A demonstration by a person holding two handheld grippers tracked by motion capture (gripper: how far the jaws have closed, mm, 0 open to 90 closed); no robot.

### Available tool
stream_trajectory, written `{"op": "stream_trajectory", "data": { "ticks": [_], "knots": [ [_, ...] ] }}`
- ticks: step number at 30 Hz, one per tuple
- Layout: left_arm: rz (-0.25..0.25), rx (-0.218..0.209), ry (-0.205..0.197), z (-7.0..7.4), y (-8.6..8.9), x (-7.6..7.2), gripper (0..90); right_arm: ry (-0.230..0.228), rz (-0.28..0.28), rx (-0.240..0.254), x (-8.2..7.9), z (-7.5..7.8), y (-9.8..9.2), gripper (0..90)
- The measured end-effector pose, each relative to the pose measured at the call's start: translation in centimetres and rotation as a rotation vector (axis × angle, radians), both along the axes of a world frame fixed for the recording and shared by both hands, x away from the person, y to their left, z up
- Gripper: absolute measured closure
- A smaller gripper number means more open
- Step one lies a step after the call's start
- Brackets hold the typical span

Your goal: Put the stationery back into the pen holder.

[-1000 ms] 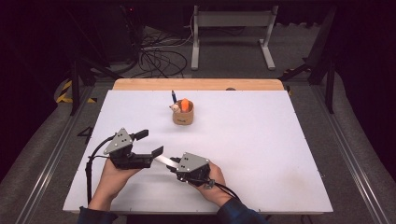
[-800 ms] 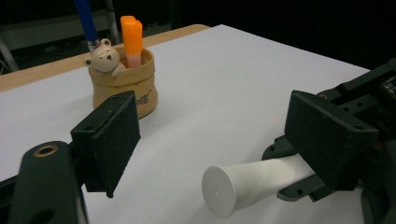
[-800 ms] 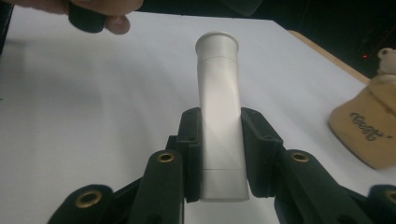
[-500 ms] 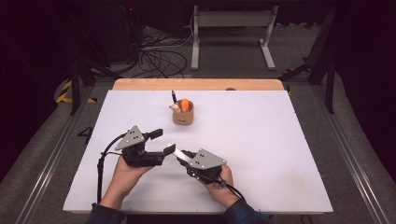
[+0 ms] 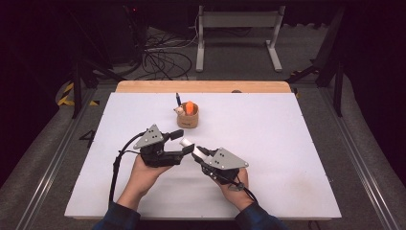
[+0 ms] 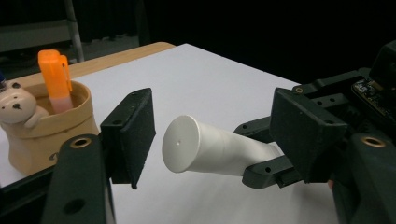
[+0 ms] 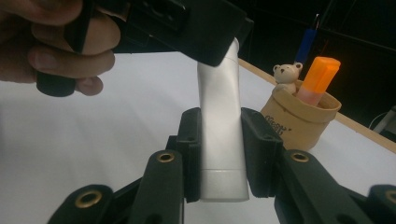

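Note:
My right gripper (image 7: 223, 140) is shut on the lower body of a white tube (image 7: 222, 135), with a pad pressed on each side. In the high view the tube (image 5: 197, 150) points up and left from the right gripper (image 5: 201, 155) toward my left gripper (image 5: 183, 142). The tube's flat round cap end (image 6: 182, 144) lies between the left gripper's (image 6: 217, 130) two jaws, with a gap on each side. Those jaws have just been closing in on the cap, without touching it. Both grippers hover low over the white table (image 5: 287, 134), near its front middle.
A tan pouch-shaped holder (image 5: 187, 120) stands behind the grippers, holding an orange marker (image 5: 190, 106), a small bear figure (image 6: 16, 109) and a blue pen (image 5: 178, 99). A wooden strip (image 5: 143, 86) borders the far edge. Cables and a metal frame lie on the floor beyond.
Both hands have shifted right and slightly away from the front edge. The left jaws have narrowed and now straddle the tube's cap end.

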State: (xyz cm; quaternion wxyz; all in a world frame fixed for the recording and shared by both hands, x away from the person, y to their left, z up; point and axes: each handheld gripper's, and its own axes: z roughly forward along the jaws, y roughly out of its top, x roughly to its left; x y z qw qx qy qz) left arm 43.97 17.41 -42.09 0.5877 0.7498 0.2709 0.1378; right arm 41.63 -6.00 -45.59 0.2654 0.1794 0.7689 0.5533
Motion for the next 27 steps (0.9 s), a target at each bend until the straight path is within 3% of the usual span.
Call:
{"op": "stream_trajectory", "data": {
  "ticks": [5, 15, 27],
  "knots": [
    [-0.014, 0.0, -0.004, 0.02, -0.18, 0.09, 37.7, -0.014, -0.012, 0.01, -0.12, 0.13, -0.15, 71.3],
    [-0.013, 0.003, 0.018, -0.31, -0.09, 0.06, 36.9, -0.033, -0.027, 0.028, -0.17, 0.18, -0.32, 71.3],
    [-0.035, -0.002, 0.024, -0.45, -0.43, 0.09, 40.6, -0.065, -0.001, 0.058, -0.42, 0.26, -0.35, 71.3]
  ]
}}
